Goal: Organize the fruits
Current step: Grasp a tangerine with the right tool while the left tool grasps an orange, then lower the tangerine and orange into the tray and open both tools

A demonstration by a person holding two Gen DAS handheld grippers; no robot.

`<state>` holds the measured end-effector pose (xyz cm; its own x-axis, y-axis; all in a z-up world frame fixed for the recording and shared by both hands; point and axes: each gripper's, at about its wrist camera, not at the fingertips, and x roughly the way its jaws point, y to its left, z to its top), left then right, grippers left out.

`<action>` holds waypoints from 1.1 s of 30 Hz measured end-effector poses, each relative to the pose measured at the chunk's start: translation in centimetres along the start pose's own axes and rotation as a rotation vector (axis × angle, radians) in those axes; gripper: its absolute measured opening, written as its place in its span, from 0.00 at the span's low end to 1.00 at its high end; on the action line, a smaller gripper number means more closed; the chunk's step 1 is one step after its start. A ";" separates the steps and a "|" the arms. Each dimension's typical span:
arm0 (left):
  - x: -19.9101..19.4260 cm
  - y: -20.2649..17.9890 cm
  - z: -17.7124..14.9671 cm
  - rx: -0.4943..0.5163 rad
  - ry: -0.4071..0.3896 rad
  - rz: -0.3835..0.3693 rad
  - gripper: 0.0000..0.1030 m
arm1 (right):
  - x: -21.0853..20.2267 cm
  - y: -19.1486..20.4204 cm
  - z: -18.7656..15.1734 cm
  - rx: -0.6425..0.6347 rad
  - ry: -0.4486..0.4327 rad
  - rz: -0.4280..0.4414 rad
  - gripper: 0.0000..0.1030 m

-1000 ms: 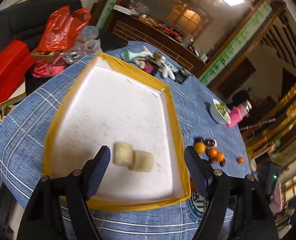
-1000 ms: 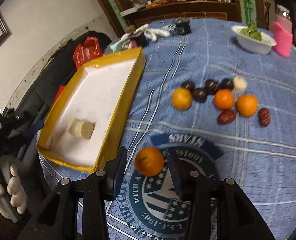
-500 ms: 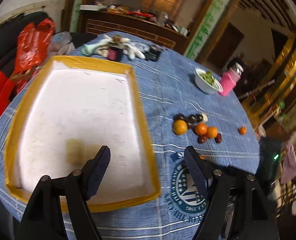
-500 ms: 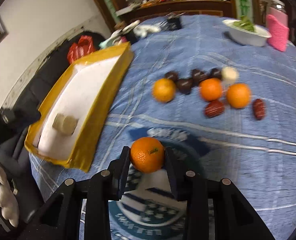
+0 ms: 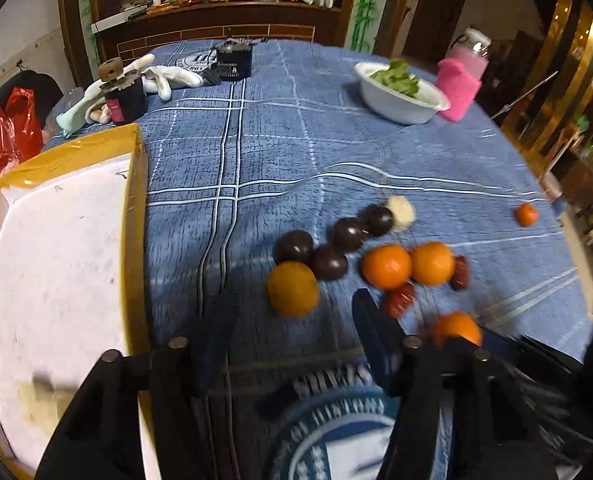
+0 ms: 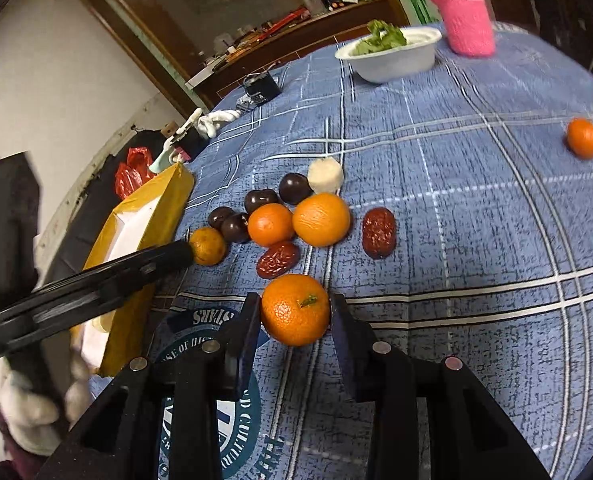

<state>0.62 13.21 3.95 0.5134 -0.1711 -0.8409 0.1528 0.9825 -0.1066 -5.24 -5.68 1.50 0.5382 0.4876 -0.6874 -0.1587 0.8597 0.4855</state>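
Observation:
My right gripper (image 6: 294,316) is shut on an orange (image 6: 295,309) and holds it over the blue cloth, near a cluster of fruit: oranges (image 6: 321,219), dark round fruits (image 6: 261,200), red dates (image 6: 378,232) and a pale peeled piece (image 6: 325,176). My left gripper (image 5: 292,344) is open and empty, just short of the nearest orange (image 5: 292,289) of that cluster. The held orange also shows in the left wrist view (image 5: 456,328). The yellow-rimmed white tray (image 5: 56,240) lies at the left with pale pieces (image 5: 40,396) in its near corner.
A lone small orange (image 6: 583,138) lies far right. A white bowl of greens (image 5: 400,92), a pink-sleeved bottle (image 5: 460,80), dark jars (image 5: 126,96) and white gloves (image 5: 168,76) stand at the far side. A red bag (image 5: 12,132) hangs off the left edge.
My left gripper swung right from over the tray to the fruit cluster. My right gripper closed on the orange and turned toward the cluster.

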 end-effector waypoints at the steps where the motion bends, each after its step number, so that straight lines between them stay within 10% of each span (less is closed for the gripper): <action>1: 0.7 -0.1 0.2 0.005 0.008 0.018 0.55 | -0.1 -0.2 0.0 0.003 -0.001 0.010 0.37; 8: 2.3 -0.5 0.3 0.022 0.013 0.050 0.28 | 0.3 0.1 0.2 -0.016 0.012 0.033 0.37; 22: -7.7 7.6 -4.1 -0.211 -0.144 -0.076 0.28 | 0.5 1.4 -0.1 -0.085 -0.003 -0.061 0.37; 33: -11.3 21.2 -9.6 -0.479 -0.198 0.069 0.29 | 1.1 15.8 0.0 -0.340 0.050 0.092 0.38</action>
<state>-10.02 36.63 6.06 0.6656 -0.0694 -0.7431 -0.2672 0.9075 -0.3241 -7.17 8.44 8.43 0.4687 0.5652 -0.6788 -0.4762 0.8089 0.3448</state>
